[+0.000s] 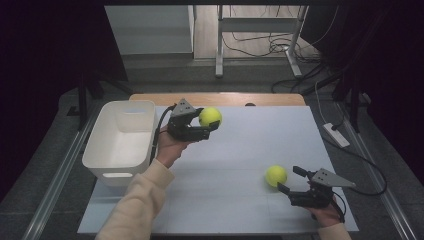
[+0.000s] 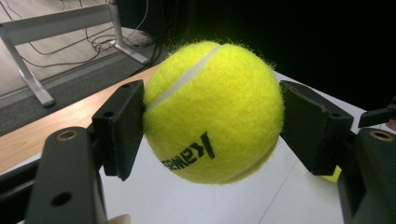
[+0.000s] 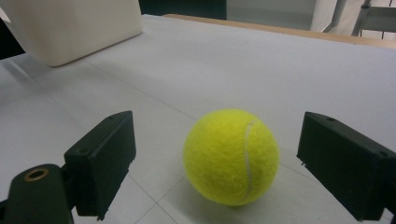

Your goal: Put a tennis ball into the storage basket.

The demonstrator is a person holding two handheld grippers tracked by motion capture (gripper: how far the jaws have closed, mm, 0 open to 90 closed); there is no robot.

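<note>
Hands come in from six o'clock, one gripper in each. Nearest you, at about four o'clock on the table, your right gripper [image 1: 289,179] sits low with its jaws spread wide and gripping nothing; the second tennis ball [image 1: 276,175] rests on the mat just ahead of the pads, between them but untouched, as the right gripper view shows [image 3: 231,156].

Farther in, at about eleven o'clock, your left gripper [image 1: 212,121] is clamped on the first tennis ball [image 1: 210,117], both pads pressed into its felt [image 2: 213,112], and you hold it clear of the surface. It is just beside the white plastic bin [image 1: 95,150], which sits at nine to ten o'clock and looks empty.

Judging by this, the work is sorting both balls into the bin, and it is under halfway: one ball is lifted but not dropped in, the other not yet grasped. You have left a swing over the rim and a release, then a grip, carry and drop for the right side.

The surface is a pale grey mat [image 1: 240,200] over a wooden tabletop [image 1: 220,98], whose edge shows at twelve o'clock. Beyond it lie grey floor, a white metal frame [image 1: 260,35] and loose cables [image 1: 280,47], with dark curtains at both sides.
</note>
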